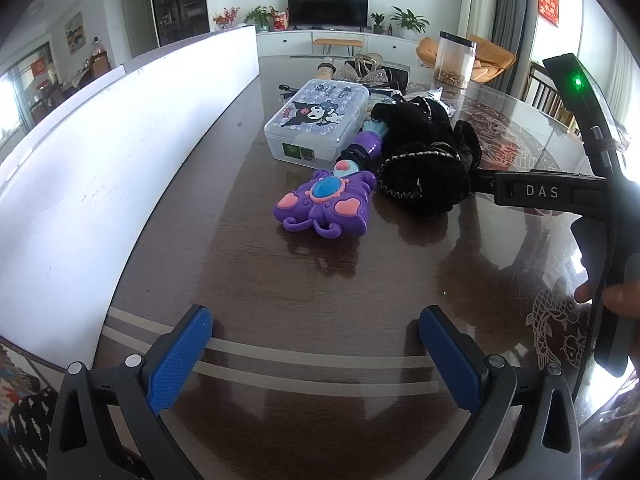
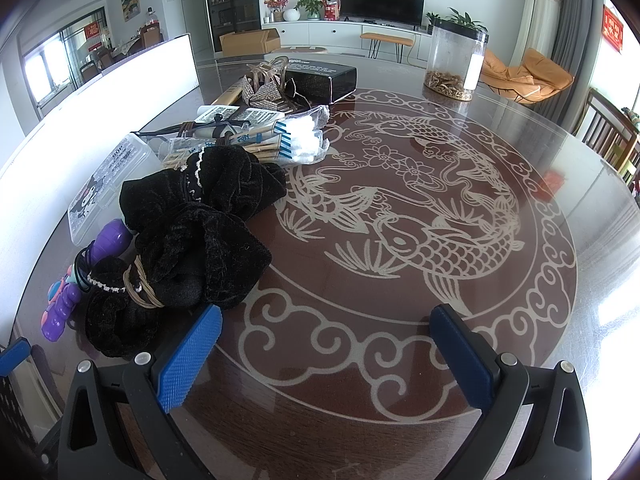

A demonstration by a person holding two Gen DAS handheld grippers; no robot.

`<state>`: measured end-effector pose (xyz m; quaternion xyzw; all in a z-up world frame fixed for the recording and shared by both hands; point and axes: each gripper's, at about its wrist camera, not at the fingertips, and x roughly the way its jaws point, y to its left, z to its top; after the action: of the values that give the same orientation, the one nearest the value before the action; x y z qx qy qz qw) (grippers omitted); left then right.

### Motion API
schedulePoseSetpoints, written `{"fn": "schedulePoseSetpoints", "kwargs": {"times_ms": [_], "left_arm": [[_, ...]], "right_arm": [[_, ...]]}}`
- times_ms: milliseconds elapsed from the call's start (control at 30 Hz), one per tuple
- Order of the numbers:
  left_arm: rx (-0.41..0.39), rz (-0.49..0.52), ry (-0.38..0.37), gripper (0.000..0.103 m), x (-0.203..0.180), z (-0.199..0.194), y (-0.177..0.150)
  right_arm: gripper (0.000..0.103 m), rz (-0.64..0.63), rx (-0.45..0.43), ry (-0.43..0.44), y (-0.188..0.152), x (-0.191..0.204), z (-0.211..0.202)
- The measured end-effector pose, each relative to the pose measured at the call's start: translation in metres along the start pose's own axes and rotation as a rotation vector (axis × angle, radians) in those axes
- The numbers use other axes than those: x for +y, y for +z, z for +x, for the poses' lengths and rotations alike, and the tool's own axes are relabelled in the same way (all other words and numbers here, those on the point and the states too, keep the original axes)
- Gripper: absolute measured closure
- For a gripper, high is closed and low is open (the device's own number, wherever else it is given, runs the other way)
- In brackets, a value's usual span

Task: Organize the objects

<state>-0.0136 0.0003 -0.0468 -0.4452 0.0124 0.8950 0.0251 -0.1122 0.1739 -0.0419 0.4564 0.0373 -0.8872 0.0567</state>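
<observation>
A purple butterfly toy wand (image 1: 324, 200) lies on the dark table (image 1: 280, 280), its handle ringed with black hair ties. Behind it stands a clear plastic box (image 1: 316, 122) with a cartoon lid. Black velvet scrunchies (image 1: 424, 160) lie to the wand's right; they also show in the right wrist view (image 2: 192, 240), with the wand (image 2: 64, 300) and the box (image 2: 104, 188) to their left. My left gripper (image 1: 316, 344) is open and empty, short of the wand. My right gripper (image 2: 326, 350) is open and empty, its left finger beside the scrunchies; its body (image 1: 560, 192) shows in the left wrist view.
A white board (image 1: 100, 152) runs along the table's left side. Cotton swab packs (image 2: 276, 140), a rhinestone hair clip (image 2: 268, 88) and a black box (image 2: 320, 76) lie further back. A clear jar (image 2: 456, 60) stands at the far right. The glass tabletop (image 2: 420, 240) carries a fish pattern.
</observation>
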Motion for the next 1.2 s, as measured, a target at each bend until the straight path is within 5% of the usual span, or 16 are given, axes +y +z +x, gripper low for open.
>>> {"fn": "schedulePoseSetpoints", "kwargs": {"times_ms": [533, 800, 1200], "left_arm": [[0.079, 0.122, -0.090, 0.000, 0.004, -0.004, -0.002], [0.080, 0.006, -0.218, 0.000, 0.026, -0.012, -0.004], [0.069, -0.075, -0.212, 0.000, 0.037, -0.003, 0.007]], "right_arm": [[0.000, -0.001, 0.001, 0.000, 0.000, 0.000, 0.000], [0.000, -0.001, 0.001, 0.001, 0.000, 0.000, 0.000], [0.000, -0.001, 0.000, 0.001, 0.000, 0.000, 0.000]]}}
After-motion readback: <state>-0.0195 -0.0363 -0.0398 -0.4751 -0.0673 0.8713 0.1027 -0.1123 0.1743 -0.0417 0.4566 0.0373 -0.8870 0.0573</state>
